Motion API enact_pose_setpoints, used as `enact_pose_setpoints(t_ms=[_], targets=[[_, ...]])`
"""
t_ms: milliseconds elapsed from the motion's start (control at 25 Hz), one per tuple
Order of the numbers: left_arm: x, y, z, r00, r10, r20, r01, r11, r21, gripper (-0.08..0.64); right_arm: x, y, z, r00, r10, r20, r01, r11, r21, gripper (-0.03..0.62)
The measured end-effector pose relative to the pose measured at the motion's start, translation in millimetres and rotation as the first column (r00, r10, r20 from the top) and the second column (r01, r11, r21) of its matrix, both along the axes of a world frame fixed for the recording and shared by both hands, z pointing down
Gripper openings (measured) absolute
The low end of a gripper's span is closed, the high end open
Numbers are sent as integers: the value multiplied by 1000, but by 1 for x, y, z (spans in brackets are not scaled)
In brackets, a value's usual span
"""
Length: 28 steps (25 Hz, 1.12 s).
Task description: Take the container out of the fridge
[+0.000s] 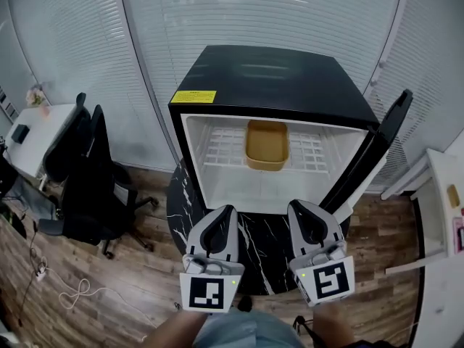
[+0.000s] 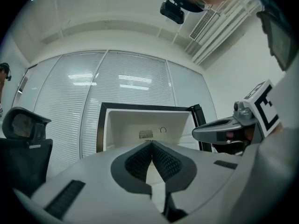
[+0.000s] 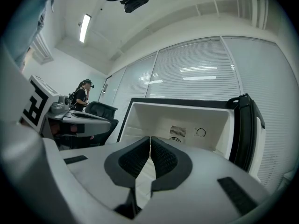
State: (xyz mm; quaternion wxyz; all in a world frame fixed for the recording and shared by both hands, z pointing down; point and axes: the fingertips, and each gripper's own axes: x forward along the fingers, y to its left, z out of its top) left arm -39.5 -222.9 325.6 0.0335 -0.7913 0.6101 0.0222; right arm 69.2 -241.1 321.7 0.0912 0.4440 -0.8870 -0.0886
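Note:
A tan open-top container sits on the wire shelf inside a small black fridge, near the back middle. The fridge door stands open at the right. My left gripper and right gripper hover side by side in front of the fridge opening, well short of the container. Both are shut with nothing between their pads. In the left gripper view the left gripper points at the white fridge interior; the right gripper does likewise in its own view. The jaws hide the container in both gripper views.
The fridge stands on a round black marble table. A black office chair and a white desk are at the left, with cables on the wood floor. A white counter is at the right. A person stands far off.

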Motion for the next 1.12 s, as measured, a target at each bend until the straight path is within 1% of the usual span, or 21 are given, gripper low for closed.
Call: enact_pose_setpoints(t_ms=[80, 160, 320, 480, 640, 800, 880, 960, 1120], targets=[[-1, -15, 0, 1000, 5, -8, -5, 1000, 1, 14, -4, -13, -5, 1000, 1, 3, -1, 1000, 30, 23], [-1, -28, 1, 1000, 9, -16, -9, 1000, 2, 14, -8, -25, -6, 1000, -10, -3, 10, 999, 41, 25], [-3, -51, 6, 1000, 18, -17, -18, 1000, -18, 14, -17, -44, -2, 999, -42, -16, 42, 999, 26, 36], [-7, -72, 11, 1000, 29, -13, -29, 999, -37, 14, -31, -62, 4, 995, -86, -44, 87, 996, 12, 66], [-11, -87, 17, 999, 32, -6, -32, 998, -50, 14, -41, -75, 8, 991, -116, -71, 118, 993, 19, 91], [-16, -97, 22, 999, 29, -13, -30, 997, -65, 14, -50, -84, 8, 986, -137, -94, 140, 990, 26, 108], [-18, -101, 26, 999, 30, -14, -31, 997, -72, 14, -55, -88, 9, 983, -142, -117, 146, 989, 29, 117], [-19, -104, 28, 999, 33, -19, -34, 997, -75, 14, -58, -91, 13, 976, -144, -161, 151, 988, 28, 132], [-21, -112, 31, 999, 38, -25, -40, 996, -83, 14, -64, -100, 22, 953, -167, -253, 176, 984, 12, 146]])
